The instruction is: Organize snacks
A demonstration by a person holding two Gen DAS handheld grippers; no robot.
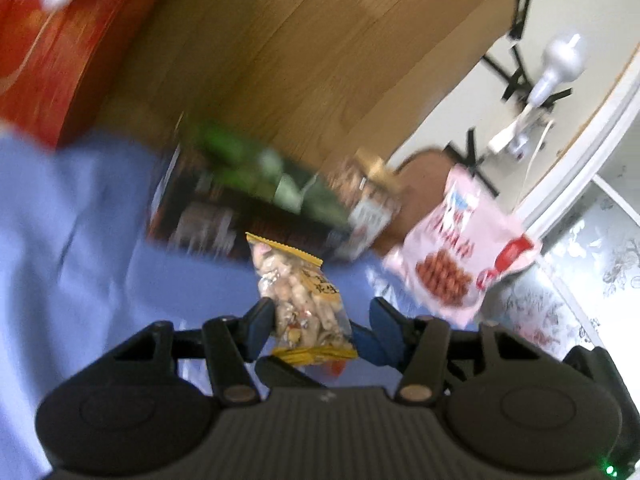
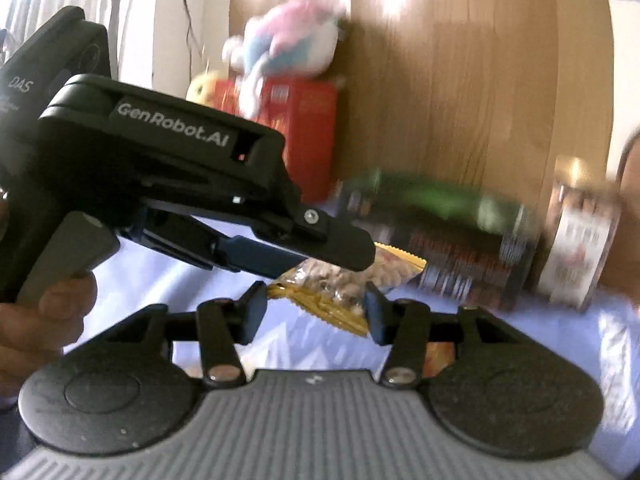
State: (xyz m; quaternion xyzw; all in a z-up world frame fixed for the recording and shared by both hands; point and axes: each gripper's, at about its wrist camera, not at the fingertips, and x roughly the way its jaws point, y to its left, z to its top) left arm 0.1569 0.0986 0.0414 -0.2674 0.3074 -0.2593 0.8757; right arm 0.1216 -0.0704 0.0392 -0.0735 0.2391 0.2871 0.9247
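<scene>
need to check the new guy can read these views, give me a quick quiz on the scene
1. True or false: the left gripper holds the peanut packet.
2. What lies on top of the dark box? A: green packet. B: pink bag. C: soft toy.
3. Fill in: the soft toy sits on the ___ box.

Key: 1 true. 2 A. 3 red, the red box.
</scene>
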